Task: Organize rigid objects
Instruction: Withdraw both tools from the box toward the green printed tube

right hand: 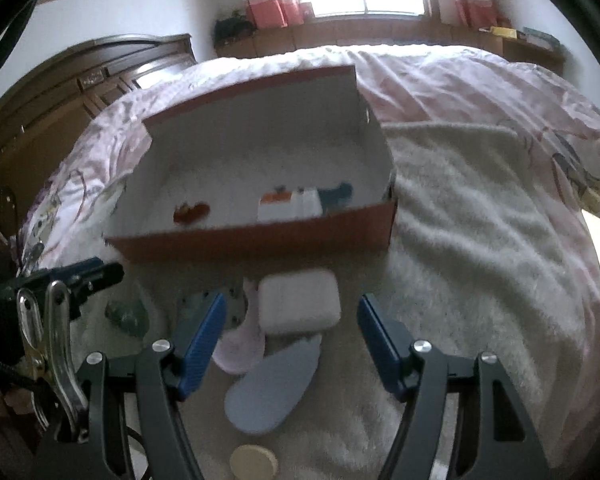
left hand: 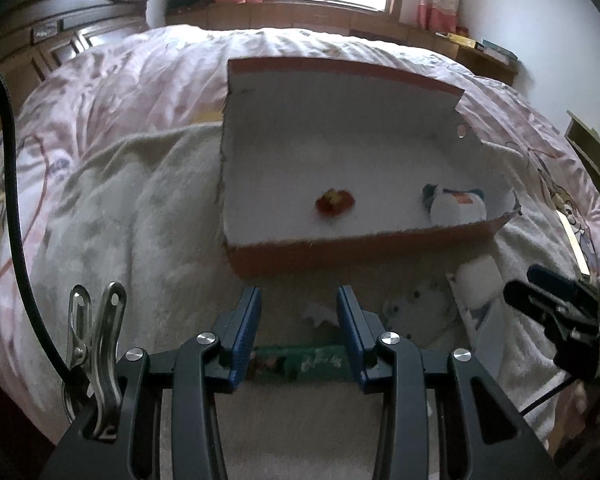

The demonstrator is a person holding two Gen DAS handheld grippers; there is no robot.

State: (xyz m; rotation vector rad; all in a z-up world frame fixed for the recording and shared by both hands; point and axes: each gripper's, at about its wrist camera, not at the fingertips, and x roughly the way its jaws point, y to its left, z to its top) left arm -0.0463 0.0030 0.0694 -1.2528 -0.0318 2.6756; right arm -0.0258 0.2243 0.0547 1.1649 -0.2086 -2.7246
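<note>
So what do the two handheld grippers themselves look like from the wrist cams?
Both match: the left gripper and right gripper have black linkage arms with round silver pivot bolts and flat blue ribbed fingers. A shiny steel spring clip sits at each one's left side, and a black cable arcs past the left one.

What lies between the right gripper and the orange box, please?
In the right wrist view, a white rounded case lies on the blanket between the right gripper and the orange box.
</note>
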